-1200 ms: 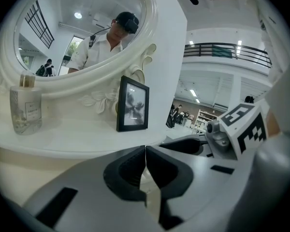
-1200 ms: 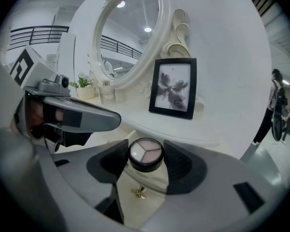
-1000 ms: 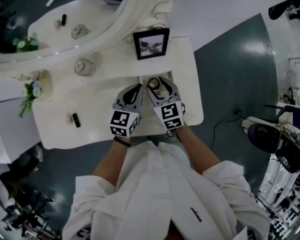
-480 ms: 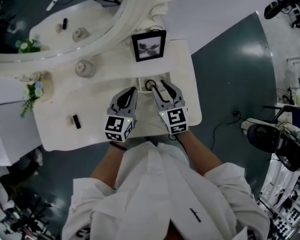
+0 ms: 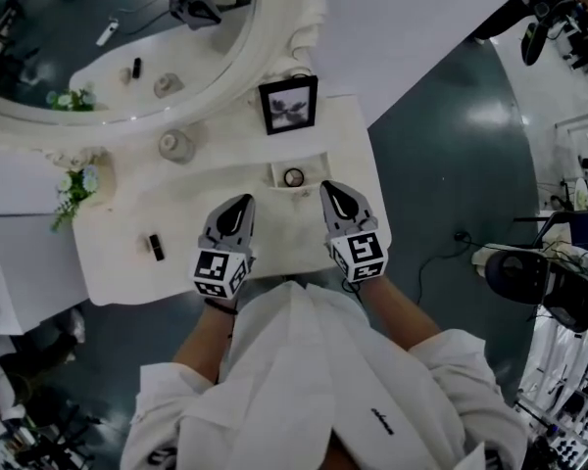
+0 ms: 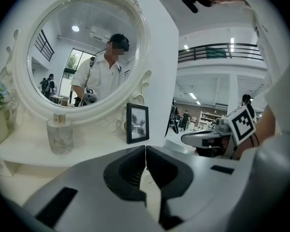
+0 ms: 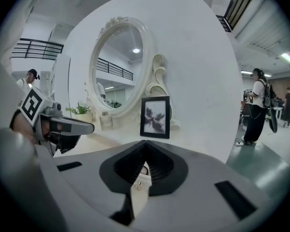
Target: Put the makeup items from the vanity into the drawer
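The white wooden vanity table (image 5: 127,262) carries a big oval white-framed mirror (image 5: 98,27). Over its near edge hover the left gripper (image 5: 241,204), jaws together on nothing, and the right gripper (image 5: 331,189), whose jaws have just closed, also empty. Beyond them a small open white drawer (image 5: 277,172) holds a round dark-rimmed makeup compact (image 5: 294,177); a small black lipstick tube (image 5: 156,246) lies well to the left on the tabletop
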